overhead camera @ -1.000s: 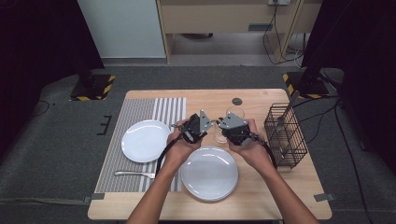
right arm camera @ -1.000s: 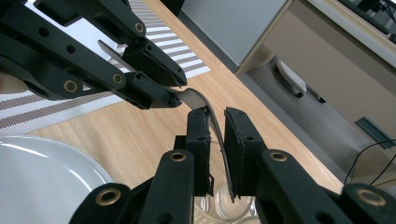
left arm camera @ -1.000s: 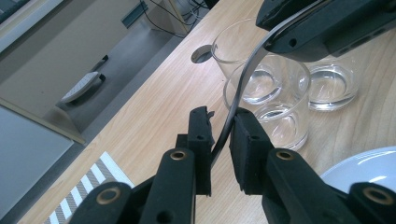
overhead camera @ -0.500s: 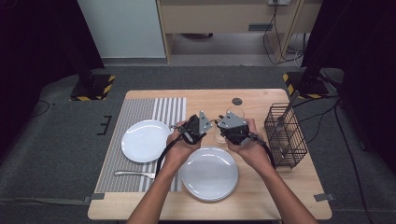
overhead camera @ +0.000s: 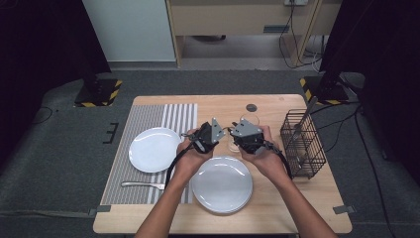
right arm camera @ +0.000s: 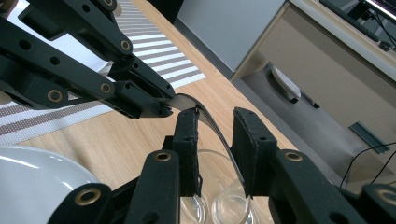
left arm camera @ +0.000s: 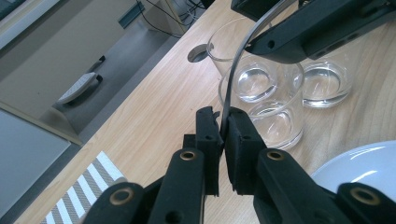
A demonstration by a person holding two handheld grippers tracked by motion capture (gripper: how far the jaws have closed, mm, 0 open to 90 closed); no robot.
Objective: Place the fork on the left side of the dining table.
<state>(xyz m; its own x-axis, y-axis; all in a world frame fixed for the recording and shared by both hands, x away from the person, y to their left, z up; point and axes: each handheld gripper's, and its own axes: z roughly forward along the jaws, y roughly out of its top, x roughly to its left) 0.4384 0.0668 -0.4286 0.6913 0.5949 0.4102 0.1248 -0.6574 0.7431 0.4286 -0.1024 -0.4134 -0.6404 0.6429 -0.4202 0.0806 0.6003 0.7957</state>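
From the high view your two grippers meet over the table's (overhead camera: 277, 106) middle, left gripper (overhead camera: 218, 135) facing right gripper (overhead camera: 233, 133), just behind the near plate (overhead camera: 222, 184), but what sits between them is too small to tell there. The left gripper view settles it: your left jaws are pinched on a thin metal strip (left arm camera: 232, 79), likely a utensil handle seen edge-on, which arcs up to the right gripper (left arm camera: 261, 39) above the glasses (left arm camera: 261, 93). The right gripper view shows the other end: the strip (right arm camera: 210, 123) runs between your right jaws, which have just been opening; it lies against the left pad with a gap to the other. Only the high view gives you the rest: second plate (overhead camera: 154, 149) and fork (overhead camera: 142, 185) on the striped mat (overhead camera: 153, 119), wire basket (overhead camera: 302, 144) at the right.
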